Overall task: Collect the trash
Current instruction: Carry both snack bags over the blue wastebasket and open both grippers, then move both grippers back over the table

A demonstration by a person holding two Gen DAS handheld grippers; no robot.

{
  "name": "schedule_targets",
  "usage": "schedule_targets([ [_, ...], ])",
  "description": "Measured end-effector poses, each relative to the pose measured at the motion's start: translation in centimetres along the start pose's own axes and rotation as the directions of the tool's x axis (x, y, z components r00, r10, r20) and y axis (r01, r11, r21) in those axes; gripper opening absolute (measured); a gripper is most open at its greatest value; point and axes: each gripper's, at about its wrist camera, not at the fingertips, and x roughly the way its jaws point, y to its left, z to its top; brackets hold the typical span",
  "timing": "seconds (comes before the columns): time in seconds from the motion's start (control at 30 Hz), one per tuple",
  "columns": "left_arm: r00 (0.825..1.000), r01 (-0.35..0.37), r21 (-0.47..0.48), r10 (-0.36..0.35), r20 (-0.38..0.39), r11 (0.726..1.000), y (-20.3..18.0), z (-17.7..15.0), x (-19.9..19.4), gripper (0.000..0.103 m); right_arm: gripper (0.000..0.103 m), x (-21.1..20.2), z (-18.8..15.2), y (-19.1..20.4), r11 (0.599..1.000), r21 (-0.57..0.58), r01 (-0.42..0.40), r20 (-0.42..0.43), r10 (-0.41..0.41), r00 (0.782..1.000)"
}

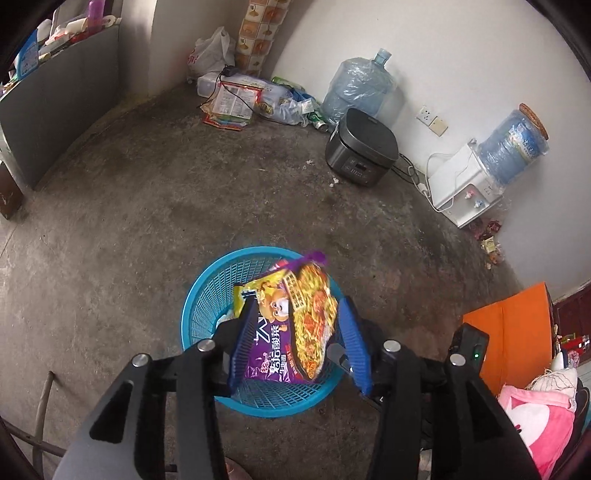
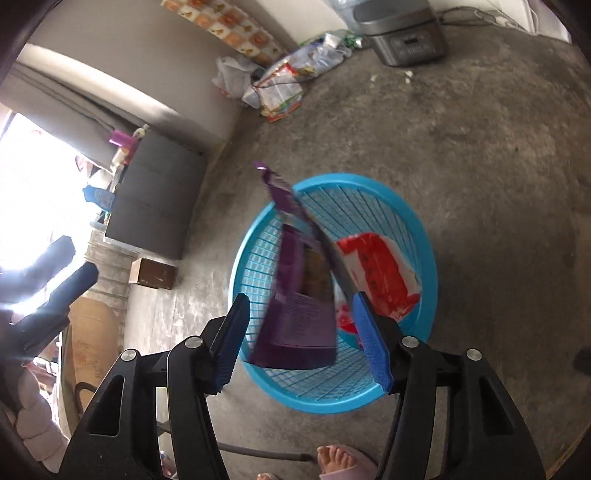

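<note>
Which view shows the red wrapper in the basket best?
Right wrist: the red wrapper lies in plain sight inside the blue basket, beside the purple packet. Left wrist: the noodle packet hides it.

A bare, stained concrete floor (image 1: pixel 155 206) meets white plastered walls (image 1: pixel 424 44). A strip of patterned orange tiles (image 1: pixel 258 33) runs up one wall corner. A grey cabinet (image 1: pixel 55 122) stands along one side, its top crowded with bottles. Against the far wall sit a dark rice cooker (image 1: pixel 362 147), a wrapped water jug (image 1: pixel 356 86) and a white water dispenser (image 1: pixel 465 184) below two wall sockets (image 1: pixel 430 120). Bright daylight floods in from an opening (image 2: pixel 33 184) beside the cabinet.
</note>
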Motion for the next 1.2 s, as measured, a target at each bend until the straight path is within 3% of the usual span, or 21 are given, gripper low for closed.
schedule_targets([
  [0.1,0.999,0.020,0.016,-0.021,0.033,1.000,-0.6,0.2,-1.8,0.051,0.056,-2.0,-0.6,-1.1,0.999,0.038,-0.028,0.037,0.027,0.999],
  [0.37,0.991,0.022,0.088,-0.034,0.131,0.996,-3.5,0.5,-8.4,0.052,0.056,-6.4,-0.7,-1.1,0.998,0.054,-0.038,0.137,0.030,0.990],
  [0.57,0.966,0.026,0.142,-0.061,0.251,0.990,-5.0,-1.5,-16.6,0.065,0.058,-10.4,-1.2,4.4,0.990,-0.139,-0.011,0.234,0.044,0.971],
  [0.6,0.961,0.016,0.147,-0.057,0.272,0.989,-5.0,-2.0,-18.2,0.071,0.060,-11.1,-1.4,5.5,0.984,-0.176,-0.007,0.251,0.052,0.966],
  [0.73,0.939,-0.035,0.153,-0.020,0.343,0.988,-4.4,-4.2,-24.2,0.079,0.073,-13.8,-2.8,10.0,0.944,-0.330,0.026,0.319,0.085,0.944],
  [0.9,0.886,-0.111,0.085,0.060,0.459,0.990,-1.5,-8.3,-32.1,0.092,0.095,-16.3,-5.2,15.0,0.868,-0.488,0.089,0.388,0.124,0.913],
  [0.97,0.860,-0.145,0.040,0.105,0.500,0.989,-0.3,-10.0,-34.7,0.097,0.095,-17.2,-6.4,16.6,0.839,-0.529,0.127,0.432,0.137,0.891],
  [1.07,0.805,-0.206,-0.039,0.191,0.561,0.978,2.1,-13.0,-39.0,0.097,0.095,-18.2,-7.9,18.8,0.802,-0.576,0.157,0.461,0.160,0.873],
  [1.2,0.751,-0.228,-0.166,0.282,0.597,0.959,5.8,-17.2,-44.0,0.097,0.095,-19.1,-9.6,20.7,0.762,-0.638,0.111,0.411,0.215,0.886],
])
